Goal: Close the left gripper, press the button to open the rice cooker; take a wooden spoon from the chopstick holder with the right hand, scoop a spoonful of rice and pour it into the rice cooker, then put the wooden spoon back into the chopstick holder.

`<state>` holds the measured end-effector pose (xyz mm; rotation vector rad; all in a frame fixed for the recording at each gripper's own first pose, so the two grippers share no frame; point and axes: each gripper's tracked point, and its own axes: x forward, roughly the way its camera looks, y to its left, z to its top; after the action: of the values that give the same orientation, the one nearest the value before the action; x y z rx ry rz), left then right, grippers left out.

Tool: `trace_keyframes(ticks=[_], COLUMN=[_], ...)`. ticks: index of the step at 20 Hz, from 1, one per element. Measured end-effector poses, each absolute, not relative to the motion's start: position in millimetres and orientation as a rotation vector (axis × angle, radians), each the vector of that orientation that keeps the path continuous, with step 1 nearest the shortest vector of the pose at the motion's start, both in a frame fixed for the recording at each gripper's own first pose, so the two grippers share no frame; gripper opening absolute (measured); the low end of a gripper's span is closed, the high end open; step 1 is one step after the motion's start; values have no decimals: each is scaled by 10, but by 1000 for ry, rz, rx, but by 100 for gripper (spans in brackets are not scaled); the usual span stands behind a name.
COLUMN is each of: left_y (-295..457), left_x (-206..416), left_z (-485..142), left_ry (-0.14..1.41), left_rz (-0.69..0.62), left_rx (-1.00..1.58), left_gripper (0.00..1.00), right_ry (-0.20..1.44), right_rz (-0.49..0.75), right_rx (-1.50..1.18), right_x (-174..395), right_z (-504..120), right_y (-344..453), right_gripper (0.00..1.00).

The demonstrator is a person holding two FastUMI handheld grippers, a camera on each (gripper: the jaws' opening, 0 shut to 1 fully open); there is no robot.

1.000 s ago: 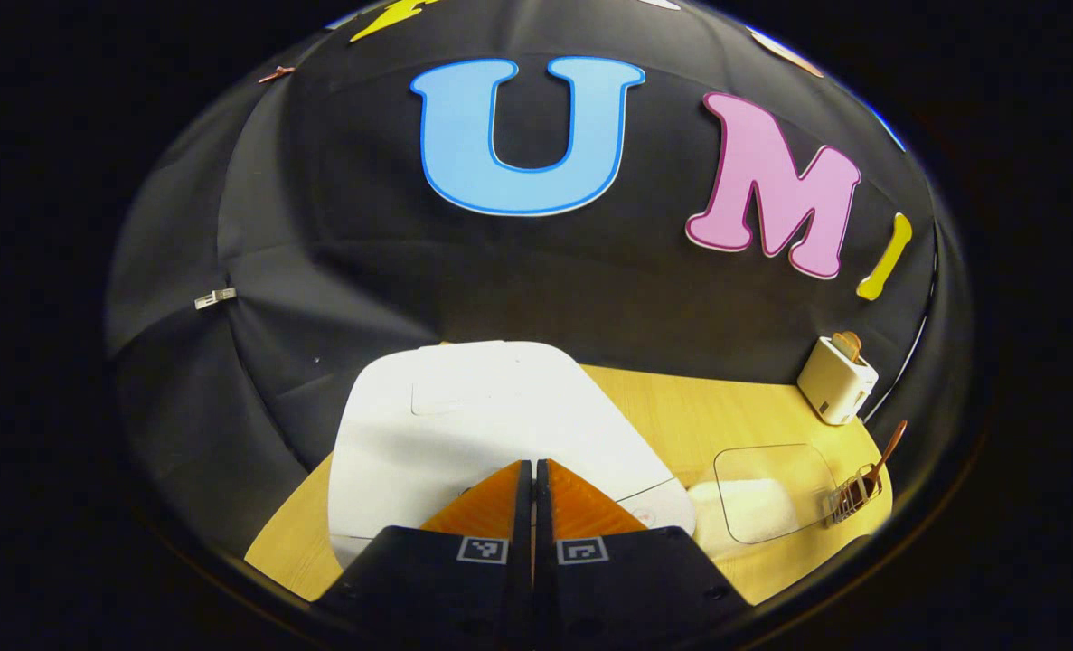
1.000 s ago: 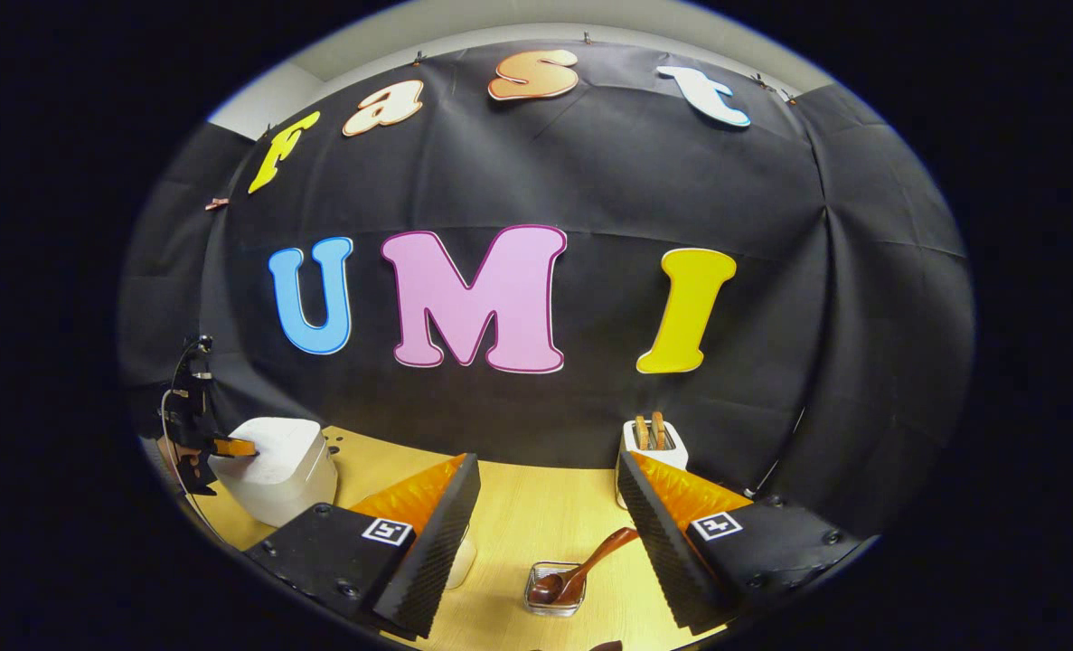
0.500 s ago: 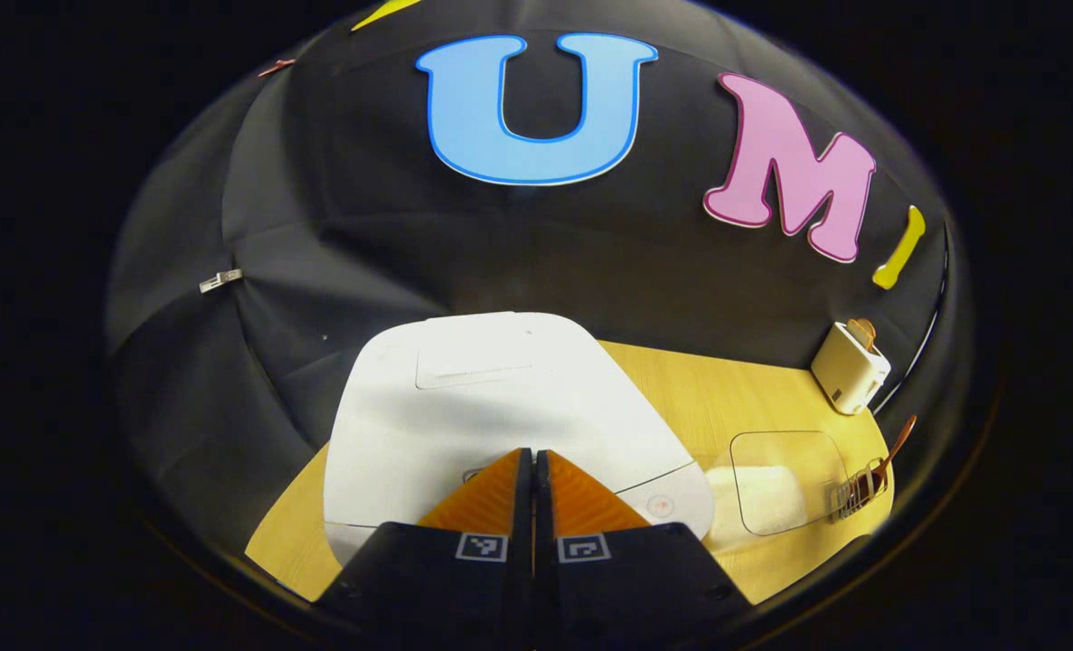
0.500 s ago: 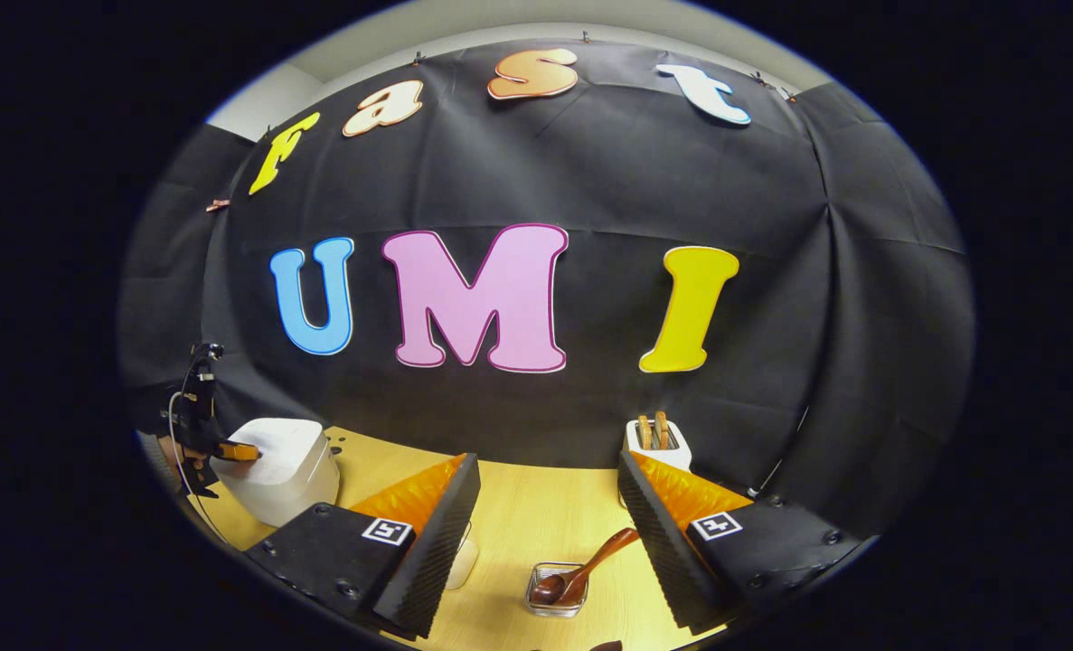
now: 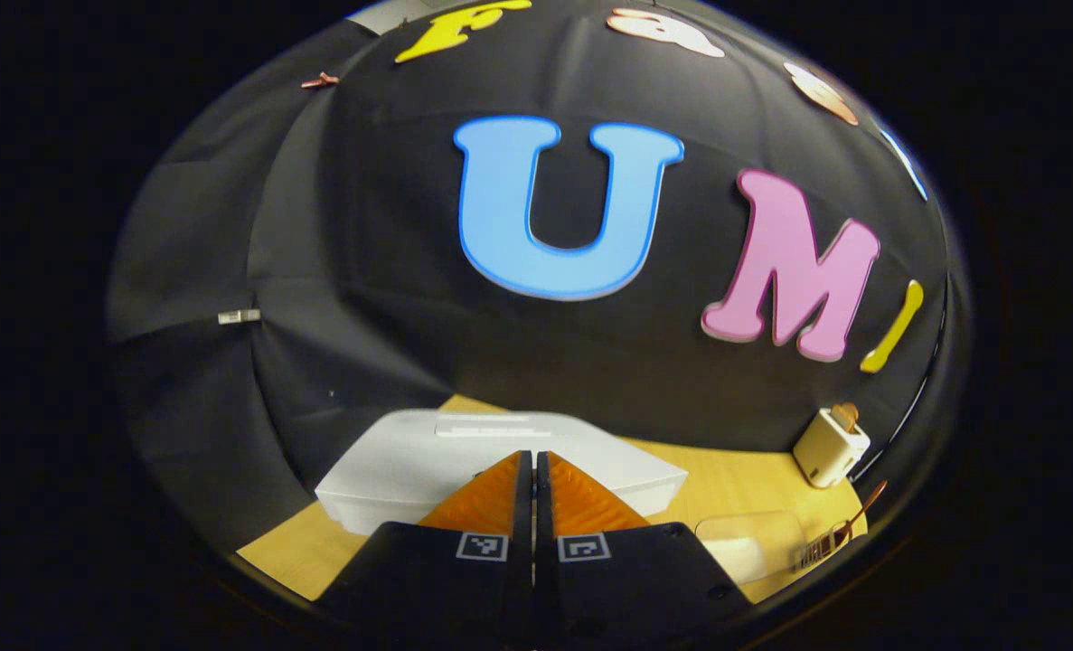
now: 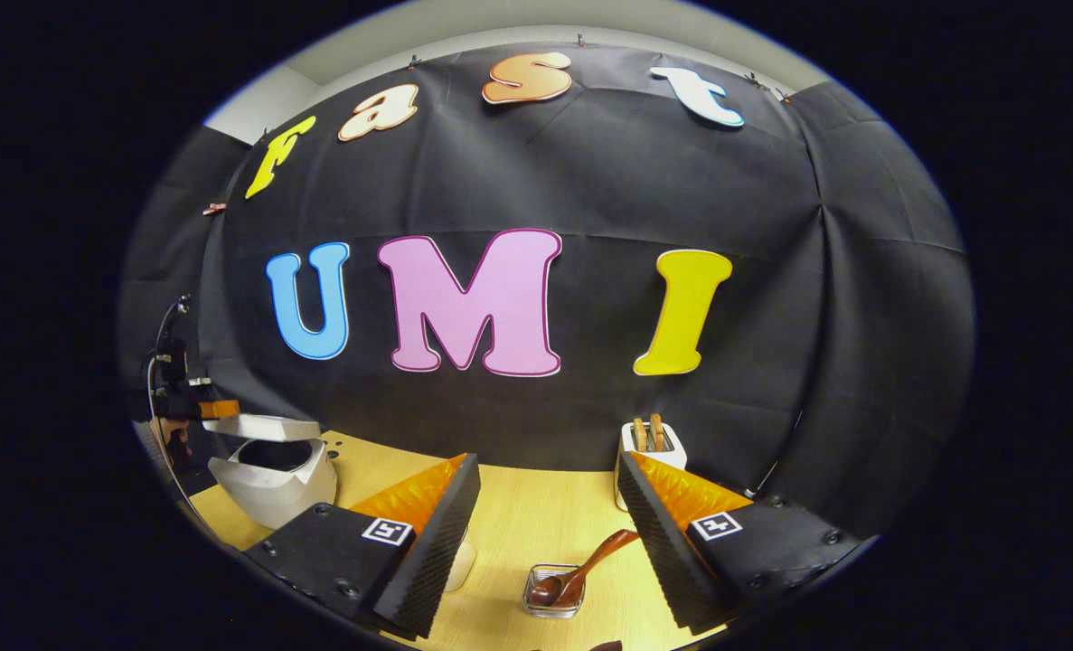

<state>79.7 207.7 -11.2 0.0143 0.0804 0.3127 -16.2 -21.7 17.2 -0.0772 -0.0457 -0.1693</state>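
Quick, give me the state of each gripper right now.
Left gripper: jaws closed, holding nothing, above the rice cooker lid.
Right gripper: jaws open, empty, wooden spoon below, between them.

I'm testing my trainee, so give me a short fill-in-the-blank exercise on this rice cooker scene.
1. The rice cooker's lid is ____, showing the dark inside of the pot.
2. The left tool has its fingers pressed ____.
3. The wooden spoon rests in the chopstick holder, between the fingers of the ____ right tool.
4. The toaster at the back holds ____ slices of toast.

Missing words: open; together; open; two
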Motion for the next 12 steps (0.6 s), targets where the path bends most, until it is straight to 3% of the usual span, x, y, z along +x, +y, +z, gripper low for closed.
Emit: trace_keyframes(ticks=[10, 11, 12], left_y=[2212, 2174, 2129], left_x=[906, 870, 862], left_z=[641, 697, 731], left_ry=[-117, -140, -160], left_rz=[343, 333, 322], left_rx=[61, 59, 58], left_gripper=[5, 10, 5], right_ry=[-53, -50, -46], right_rz=[-190, -193, -194], right_rx=[-75, -73, -69], right_x=[-194, -204, -197], right_z=[210, 198, 180], right_y=[-273, -278, -292], right_gripper=[95, 95, 95])
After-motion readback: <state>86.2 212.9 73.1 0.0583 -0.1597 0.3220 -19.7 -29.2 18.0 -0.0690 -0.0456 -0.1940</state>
